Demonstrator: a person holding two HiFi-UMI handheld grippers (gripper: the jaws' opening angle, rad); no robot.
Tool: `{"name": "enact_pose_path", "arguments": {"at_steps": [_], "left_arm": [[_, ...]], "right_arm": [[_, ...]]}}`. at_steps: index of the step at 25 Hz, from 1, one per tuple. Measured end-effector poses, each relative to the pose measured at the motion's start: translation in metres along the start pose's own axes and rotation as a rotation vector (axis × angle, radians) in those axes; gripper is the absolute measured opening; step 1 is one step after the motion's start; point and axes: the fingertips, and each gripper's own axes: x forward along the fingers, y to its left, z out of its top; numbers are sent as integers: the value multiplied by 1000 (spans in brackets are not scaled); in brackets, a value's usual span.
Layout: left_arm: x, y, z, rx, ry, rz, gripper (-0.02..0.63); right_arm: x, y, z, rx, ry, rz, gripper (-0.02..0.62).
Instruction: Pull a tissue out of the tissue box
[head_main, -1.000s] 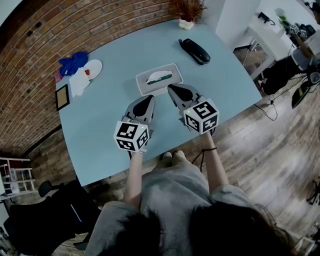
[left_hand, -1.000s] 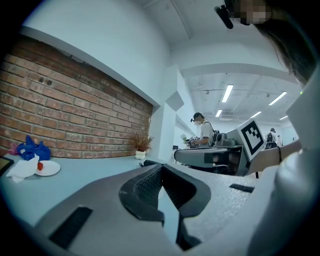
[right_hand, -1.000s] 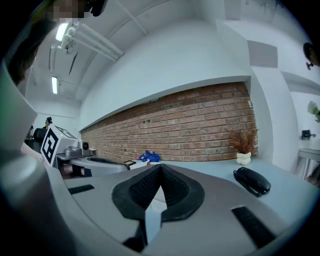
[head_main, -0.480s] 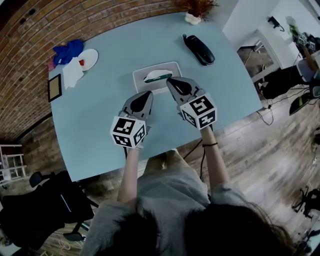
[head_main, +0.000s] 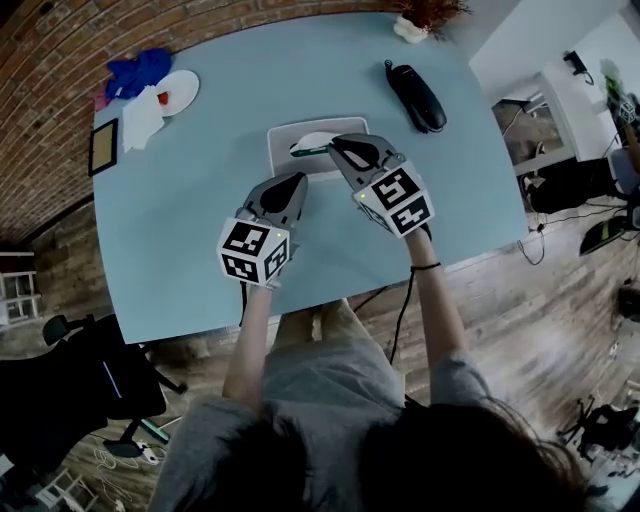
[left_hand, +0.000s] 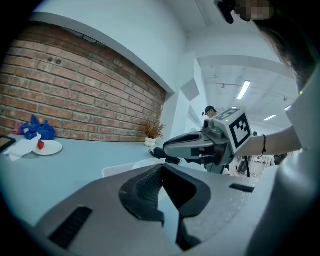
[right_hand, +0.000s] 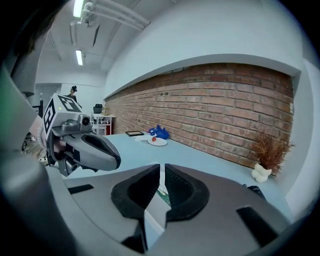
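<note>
Head view, looking steeply down: a person stands at a pale blue surface (head_main: 180, 230) and holds a gripper in each hand. A flat white tissue box (head_main: 285, 140) lies near the middle of the surface. One tissue (head_main: 310, 143) sticks up from the slot in its top, where it could be pinched. The right gripper (head_main: 338, 146) reaches over the box with its tip right by that tissue, which suggests it is meant to do the pulling. Whether it touches the tissue cannot be told. Its jaws are closed to a thin slit with nothing held between them, so they would probably need to part before taking hold. The left gripper (head_main: 296, 180) sits lower in the picture, its tip at the near edge of the box, perhaps to steady the box while the tissue is drawn out. Its jaws also meet at the tips and hold nothing. Well apart from the box, a black handset (head_main: 415, 95) lies toward the far right. A white plate (head_main: 180, 90) and a bundle of blue cloth (head_main: 140, 70) sit at the far left by a brick wall. The tissue has not yet been pulled free.
</note>
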Motion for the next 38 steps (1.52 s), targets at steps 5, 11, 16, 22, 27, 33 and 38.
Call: {"name": "enact_pose_path", "arguments": {"at_steps": [5, 11, 16, 22, 27, 33, 38], "left_arm": [[5, 7, -10, -21, 14, 28, 3], [10, 12, -14, -35, 22, 51, 3], [15, 17, -17, -42, 27, 65, 3], [19, 21, -20, -48, 35, 77, 3], [18, 23, -21, -51, 37, 87, 3], [17, 24, -25, -57, 41, 95, 3], [17, 23, -25, -56, 39, 96, 3]], "right_arm": [[17, -5, -9, -82, 68, 54, 70], [33, -15, -18, -150, 129, 101, 107], [45, -16, -28, -190, 179, 171, 115], [59, -15, -45, -200, 244, 222, 115], [65, -14, -52, -204, 264, 232, 110], [66, -14, -56, -279, 284, 229, 17], [65, -13, -54, -294, 275, 232, 2]]}}
